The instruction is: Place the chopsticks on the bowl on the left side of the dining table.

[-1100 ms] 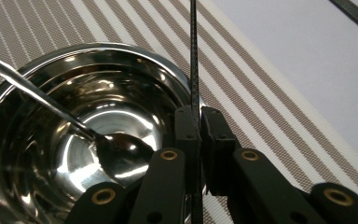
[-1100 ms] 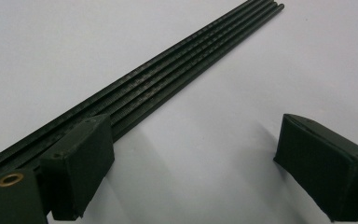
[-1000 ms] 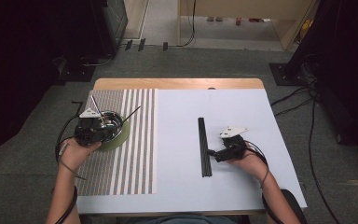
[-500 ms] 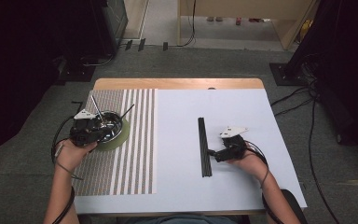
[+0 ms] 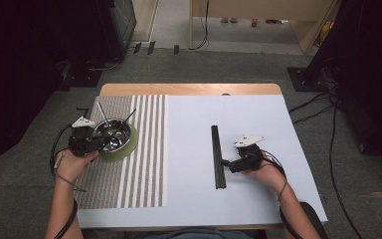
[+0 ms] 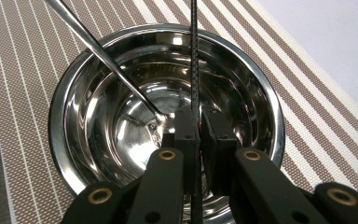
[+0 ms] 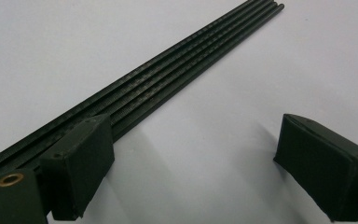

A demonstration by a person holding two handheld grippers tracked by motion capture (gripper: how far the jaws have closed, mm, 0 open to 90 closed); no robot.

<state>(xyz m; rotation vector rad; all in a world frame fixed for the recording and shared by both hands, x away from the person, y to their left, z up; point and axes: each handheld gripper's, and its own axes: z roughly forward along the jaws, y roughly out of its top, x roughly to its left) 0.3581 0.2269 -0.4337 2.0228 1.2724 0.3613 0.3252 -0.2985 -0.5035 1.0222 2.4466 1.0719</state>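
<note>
A shiny steel bowl [image 5: 114, 135] [image 6: 121, 116] stands on a green round plate [image 5: 132, 147] on the striped mat [image 5: 129, 184]. A silver metal rod [image 5: 102, 113] [image 6: 107, 58] leans in the bowl. My left gripper [image 5: 95, 142] [image 6: 198, 135] hovers over the bowl's near rim, shut on a thin black rod [image 5: 129, 116] [image 6: 194, 56] that crosses the bowl. Several more black rods [image 5: 218, 157] [image 7: 168, 79] lie side by side on the white sheet. My right gripper [image 5: 227, 164] [image 7: 196, 172] rests open beside them, its left pad [image 7: 81, 163] against the bundle.
The white sheet [image 5: 258, 119] covers the table's right part, and a wooden edge [image 5: 189, 89] shows at the far side. Cables [image 5: 318, 107] run over the carpet to the right. Dark equipment [image 5: 54, 40] stands at the back left.
My left gripper has drifted a little to the left over the bowl with the thin black rod still in it. The right gripper has not moved.
</note>
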